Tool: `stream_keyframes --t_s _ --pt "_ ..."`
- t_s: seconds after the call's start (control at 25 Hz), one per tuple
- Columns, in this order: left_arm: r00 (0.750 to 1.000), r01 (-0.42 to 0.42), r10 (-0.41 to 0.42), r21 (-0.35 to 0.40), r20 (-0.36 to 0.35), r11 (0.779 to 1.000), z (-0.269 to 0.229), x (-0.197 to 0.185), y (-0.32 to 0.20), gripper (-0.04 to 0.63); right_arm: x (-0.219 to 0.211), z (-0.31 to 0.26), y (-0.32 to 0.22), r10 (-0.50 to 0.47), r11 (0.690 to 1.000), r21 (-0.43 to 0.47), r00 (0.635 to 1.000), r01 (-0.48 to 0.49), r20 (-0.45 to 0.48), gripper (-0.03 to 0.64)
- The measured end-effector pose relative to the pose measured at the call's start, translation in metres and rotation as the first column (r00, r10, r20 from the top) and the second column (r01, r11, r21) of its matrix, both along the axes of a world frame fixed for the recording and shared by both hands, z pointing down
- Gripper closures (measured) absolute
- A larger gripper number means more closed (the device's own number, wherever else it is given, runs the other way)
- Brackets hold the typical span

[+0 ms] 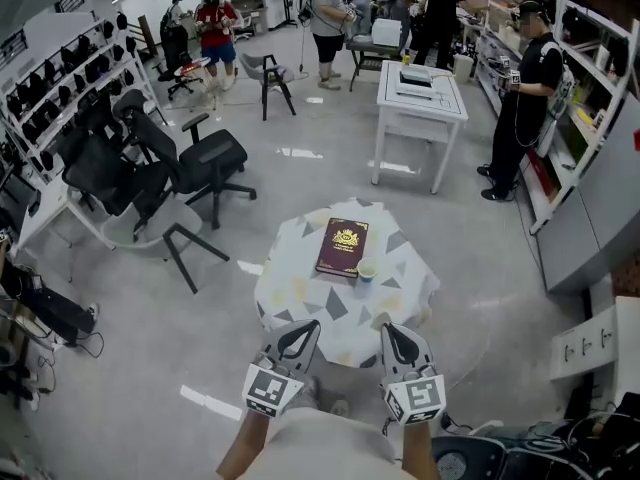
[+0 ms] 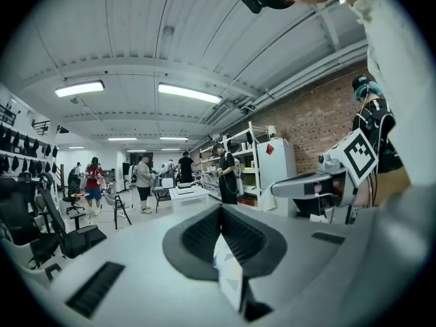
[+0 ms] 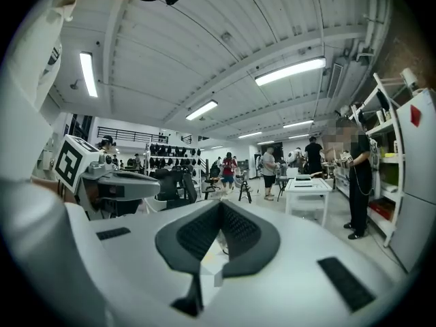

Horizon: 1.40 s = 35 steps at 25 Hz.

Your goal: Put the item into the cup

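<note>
Your left gripper (image 1: 305, 330) is held close to your body, just short of the table's (image 1: 290, 298) near edge. Its own view shows the jaws together at the tips with nothing between them (image 2: 219, 208). I judge the step in hand to be the approach, so bring both grippers forward and low over the cloth. Open the jaws before you reach for anything.

Ahead lies a dark red book (image 1: 342, 247), and the cup (image 1: 367, 269) stands upright just beside its right corner. Both are well beyond the jaws. I cannot make out a small loose item, so find it first.

Your right gripper (image 1: 392, 333) is likewise closed and empty (image 3: 220, 204), and the cup sits slightly left of its line.
</note>
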<state>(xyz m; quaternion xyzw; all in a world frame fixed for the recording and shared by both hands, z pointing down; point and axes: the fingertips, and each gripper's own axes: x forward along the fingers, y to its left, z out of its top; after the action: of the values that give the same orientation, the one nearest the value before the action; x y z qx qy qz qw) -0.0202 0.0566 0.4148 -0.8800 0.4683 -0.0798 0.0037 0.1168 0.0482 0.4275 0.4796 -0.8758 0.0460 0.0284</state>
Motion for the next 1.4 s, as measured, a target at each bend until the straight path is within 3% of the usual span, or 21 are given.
stream_keyframes --t_s 0.52,1.4 --pt "0.997 -0.068 0.068 0.004 -0.030 0.998 0.004 0.013 -0.052 0.581 0.009 -0.007 -0.042 0.060 0.998 0.009 0.998 -0.060 -0.031 0.612" --pt "0.977 -0.193 0.189 -0.032 -0.097 0.981 0.021 -0.032 -0.192 0.581 -0.035 -0.004 -0.156 0.187 0.981 -0.033 0.975 -0.192 -0.122 0.612"
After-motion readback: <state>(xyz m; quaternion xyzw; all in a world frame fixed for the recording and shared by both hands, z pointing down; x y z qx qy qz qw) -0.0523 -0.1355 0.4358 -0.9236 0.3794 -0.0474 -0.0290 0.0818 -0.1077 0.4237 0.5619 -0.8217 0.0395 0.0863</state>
